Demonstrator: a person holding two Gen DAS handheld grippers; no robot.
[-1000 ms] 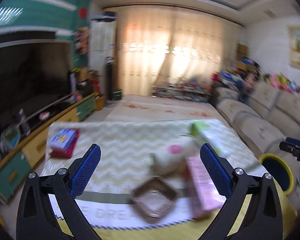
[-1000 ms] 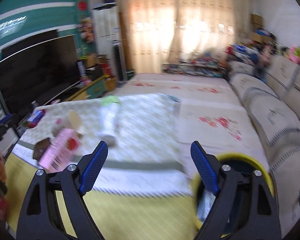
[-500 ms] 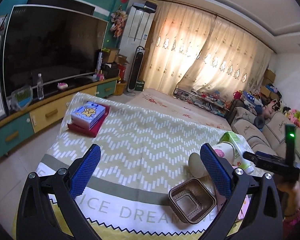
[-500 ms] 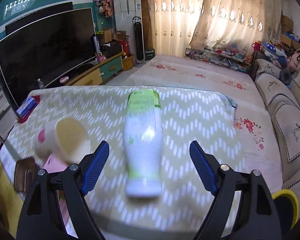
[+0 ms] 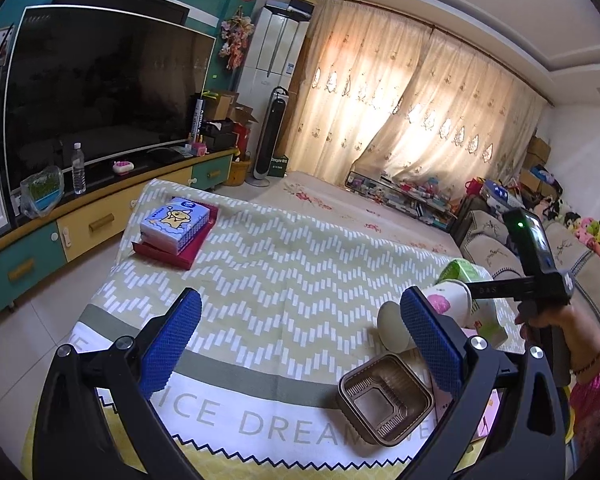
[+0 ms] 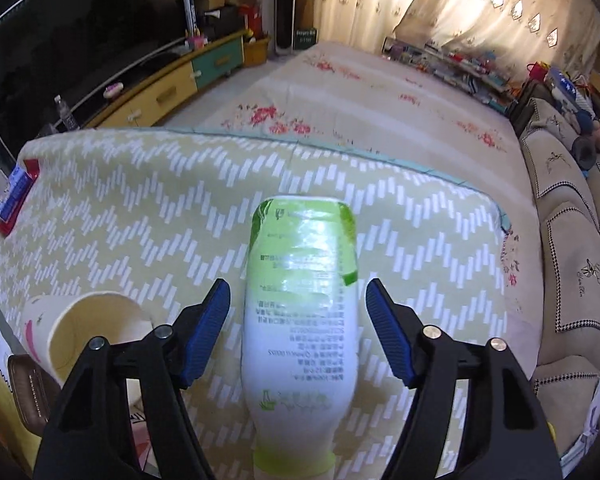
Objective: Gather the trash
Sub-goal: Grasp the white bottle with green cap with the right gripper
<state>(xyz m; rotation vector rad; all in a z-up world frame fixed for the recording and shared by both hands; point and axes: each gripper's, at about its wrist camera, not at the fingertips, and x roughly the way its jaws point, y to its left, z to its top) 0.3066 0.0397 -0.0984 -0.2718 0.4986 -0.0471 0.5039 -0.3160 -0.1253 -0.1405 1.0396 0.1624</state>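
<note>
A white and green plastic bottle (image 6: 300, 304) lies on its side on the zigzag tablecloth (image 6: 148, 208). My right gripper (image 6: 298, 328) is open with a finger on each side of the bottle, not touching it. A paper cup (image 6: 84, 328) lies on its side to the bottle's left; it also shows in the left wrist view (image 5: 428, 316). A brown plastic tray (image 5: 384, 398) sits near the table's front edge. My left gripper (image 5: 300, 348) is open and empty above the table, left of the tray. A pink packet (image 5: 488, 412) is mostly hidden behind the left gripper.
A tissue pack on a red box (image 5: 176, 228) lies at the table's far left corner. A TV and low cabinet (image 5: 84, 216) stand left. A sofa (image 6: 572, 264) runs along the right.
The right gripper has moved forward and down, so its fingers now straddle the bottle. The left gripper has swung left and steadied over the table.
</note>
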